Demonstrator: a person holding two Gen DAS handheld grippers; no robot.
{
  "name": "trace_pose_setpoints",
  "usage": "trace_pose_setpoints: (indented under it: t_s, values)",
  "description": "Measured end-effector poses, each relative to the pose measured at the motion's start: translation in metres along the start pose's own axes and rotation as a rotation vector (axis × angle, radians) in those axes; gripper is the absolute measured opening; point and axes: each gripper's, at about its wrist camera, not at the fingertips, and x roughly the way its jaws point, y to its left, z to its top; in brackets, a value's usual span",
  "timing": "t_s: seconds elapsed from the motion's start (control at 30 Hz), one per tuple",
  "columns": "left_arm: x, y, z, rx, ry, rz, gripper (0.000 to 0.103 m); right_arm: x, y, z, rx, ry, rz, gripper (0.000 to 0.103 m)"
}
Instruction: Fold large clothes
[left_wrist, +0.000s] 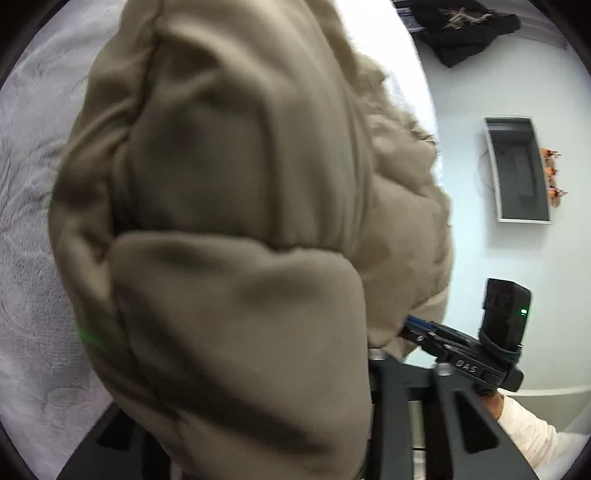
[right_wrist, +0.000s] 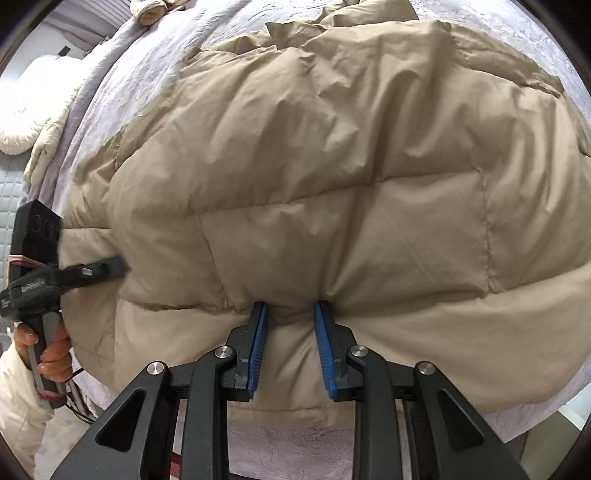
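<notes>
A tan quilted puffer jacket (right_wrist: 332, 166) lies spread on a bed. In the right wrist view my right gripper (right_wrist: 290, 325) is shut on a pinched fold of its near hem, blue pads pressing the fabric from both sides. At the jacket's left edge, my left gripper (right_wrist: 122, 268) has its fingers buried in the side of the jacket. In the left wrist view the jacket (left_wrist: 229, 221) bulges up against the lens and hides that gripper's fingers entirely. The right gripper (left_wrist: 413, 328) shows there at lower right, biting the hem.
A pale lilac bedspread (right_wrist: 147, 55) lies under the jacket, with a white fluffy item (right_wrist: 29, 110) at the bed's left. On the white floor sit a black garment (left_wrist: 469, 29) and a white-framed dark panel (left_wrist: 521, 170). A hand (right_wrist: 51, 350) in a white sleeve holds the left gripper.
</notes>
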Motion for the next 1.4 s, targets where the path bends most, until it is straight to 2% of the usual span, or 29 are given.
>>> trace_pose_setpoints:
  t_s: [0.07,0.13,0.2,0.3,0.4,0.43,0.5,0.63,0.73,0.83,0.9,1.0,1.1,1.23,1.3,1.37,1.4]
  values:
    - [-0.006,-0.003,0.0,-0.007,-0.011,-0.003,0.029,-0.008,-0.004,0.002,-0.013,0.014,0.006,0.029]
    - [-0.01,-0.009,-0.001,0.002,-0.015,0.009,0.029,-0.023,-0.004,0.005,-0.047,-0.012,0.019,0.029]
    - [-0.013,-0.017,-0.001,0.007,-0.018,0.024,0.029,-0.051,-0.006,0.007,-0.096,-0.123,-0.012,0.029]
    - [-0.017,-0.033,-0.002,0.003,-0.028,0.055,0.029,-0.065,-0.016,0.025,-0.095,-0.219,-0.04,0.027]
    - [-0.024,-0.062,-0.006,0.005,-0.049,0.088,0.029,-0.049,-0.029,0.051,-0.08,-0.214,-0.012,0.025]
    - [-0.034,-0.064,-0.019,0.017,-0.057,0.087,0.029,-0.037,-0.033,0.061,-0.08,-0.203,-0.009,0.025]
    - [-0.04,-0.094,-0.023,0.041,-0.078,0.088,0.029,-0.014,-0.043,0.077,-0.059,-0.167,0.023,0.023]
    - [-0.038,-0.156,-0.03,0.084,-0.116,0.1,0.029,0.006,-0.057,0.088,-0.012,-0.125,0.094,0.021]
    - [-0.021,-0.198,-0.034,0.108,-0.118,0.116,0.029,0.013,-0.064,0.086,-0.012,-0.103,0.134,0.02]
    - [0.005,-0.241,-0.039,0.145,-0.117,0.181,0.029,0.017,-0.072,0.086,0.006,-0.08,0.186,0.019]
    - [0.02,-0.263,-0.042,0.173,-0.125,0.234,0.029,0.019,-0.078,0.087,0.036,-0.058,0.243,0.019]
    - [0.038,-0.291,-0.044,0.193,-0.118,0.272,0.029,0.016,-0.096,0.093,0.098,0.001,0.341,0.019]
    - [0.05,-0.306,-0.042,0.236,-0.084,0.331,0.029,-0.009,-0.122,0.088,0.134,0.004,0.402,0.019]
    - [0.087,-0.331,-0.042,0.288,-0.036,0.368,0.03,-0.054,-0.171,0.064,0.16,-0.058,0.393,0.02]
    - [0.108,-0.339,-0.039,0.31,-0.006,0.367,0.035,-0.07,-0.199,0.049,0.189,-0.083,0.38,0.02]
    - [0.133,-0.346,-0.037,0.324,0.026,0.352,0.047,-0.08,-0.228,0.034,0.246,-0.096,0.372,0.02]
    - [0.143,-0.349,-0.035,0.333,0.043,0.343,0.057,-0.084,-0.241,0.027,0.268,-0.101,0.368,0.02]
